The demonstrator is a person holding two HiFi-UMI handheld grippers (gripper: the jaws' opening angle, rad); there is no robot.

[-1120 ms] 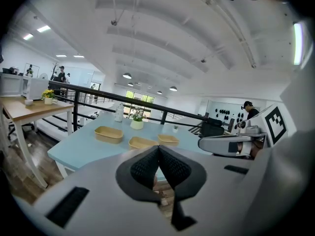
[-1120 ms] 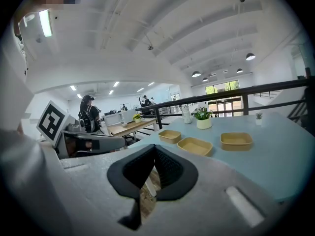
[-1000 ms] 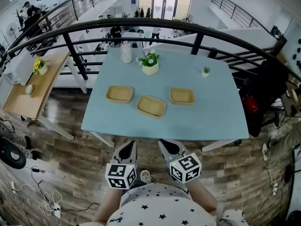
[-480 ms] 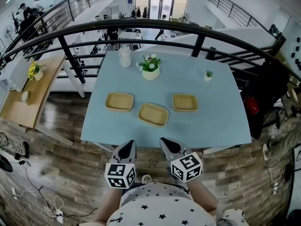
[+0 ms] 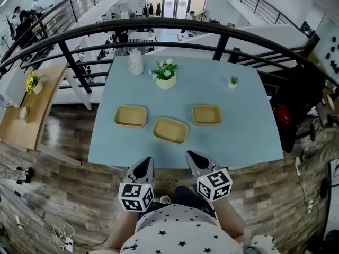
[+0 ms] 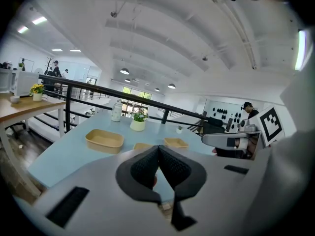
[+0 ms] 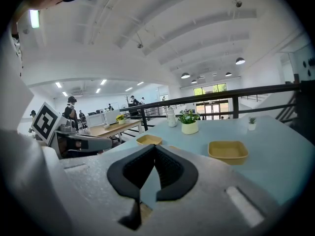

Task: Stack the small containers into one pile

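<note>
Blue table [image 5: 238, 134], three containers [image 5: 170, 130] overhead; close-up, left claw [image 6: 158, 148], right claw [image 7: 155, 147] tip-to-tip.

1. 3 shallow tan rectangular containers, 1 at left [image 5: 130, 116], 1 in the middle [image 5: 170, 130] and 1 at right [image 5: 206, 115], lie on 1 pale blue rectangular table [image 5: 243, 136].
2. 2 potted plants: 1 cream round pot of flowers [image 5: 166, 81] and 1 tiny white pot with a green sprig [image 5: 233, 82].
3. 1 white jug [image 5: 136, 63].
4. 2 grey hand-held grippers, each with 1 black-and-white marker cube: the left gripper [image 5: 144, 164] and the right gripper [image 5: 193, 157].
5. 1 wooden side table [image 5: 45, 102] bearing 1 pot of yellow flowers [image 5: 33, 83].
</note>
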